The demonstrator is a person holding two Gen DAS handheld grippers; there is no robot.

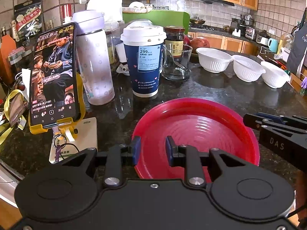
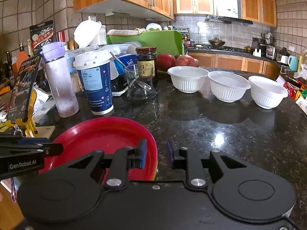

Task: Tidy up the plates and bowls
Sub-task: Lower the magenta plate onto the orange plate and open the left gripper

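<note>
I saw the red plate (image 1: pixel 195 132) lying flat near the front of the dark speckled counter (image 2: pixel 220 126), glossy, with ringed ridges inside. My left gripper (image 1: pixel 152 149) had its jaws apart astride the plate's left rim, not pressing; my right gripper (image 2: pixel 156 154) likewise straddled the right rim (narrower gap). Three white ribbed bowls (image 2: pixel 228 86) stood in a row behind, in a kitchen with wooden cabinets (image 2: pixel 191 0).
</note>
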